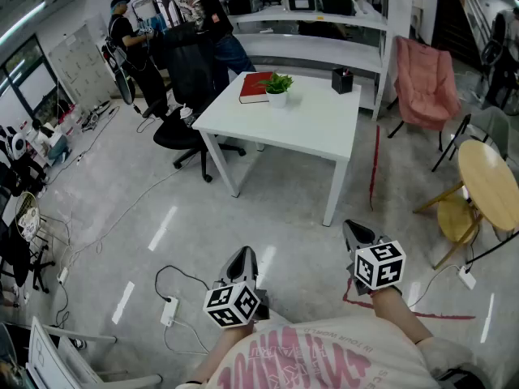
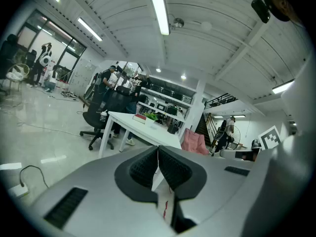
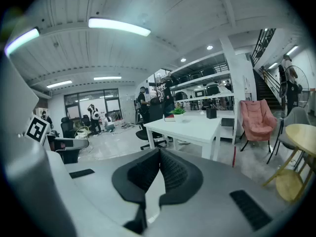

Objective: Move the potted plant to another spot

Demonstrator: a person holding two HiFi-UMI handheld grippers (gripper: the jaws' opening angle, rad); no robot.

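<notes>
Looking down from the head view, we see the white table (image 1: 312, 128) standing well ahead of us. The potted plant (image 1: 277, 87) stands upright near the table's far-left corner, just beside a red book (image 1: 256, 87) that lies flat at that same corner. A black holder (image 1: 342, 80) stands on the table's far-right part, well apart from the plant. A black office chair (image 1: 182, 96) sits at the table's left side, and a pink chair (image 1: 426, 83) stands off its right side. Our left gripper (image 1: 242, 255) and right gripper (image 1: 355, 232) hang side by side well short of the table's near edge.

In the left gripper view, we look along the left gripper (image 2: 158, 154). Its ribbed pads meet at the tips, and nothing lies between them. Beyond the jaws the white table (image 2: 148, 130) shows far off. The potted plant (image 2: 151, 116) is a small green patch on the tabletop, next to the red book (image 2: 139, 116).

In the right gripper view, the right gripper (image 3: 159, 157) is likewise pressed closed on nothing. The white table (image 3: 197, 127) stands well beyond the jaw tips. The potted plant (image 3: 177, 113) stands toward the table's far-left end, and the black holder (image 3: 211, 113) toward its far-right end. The pink chair (image 3: 256, 120) is to the table's right.
</notes>
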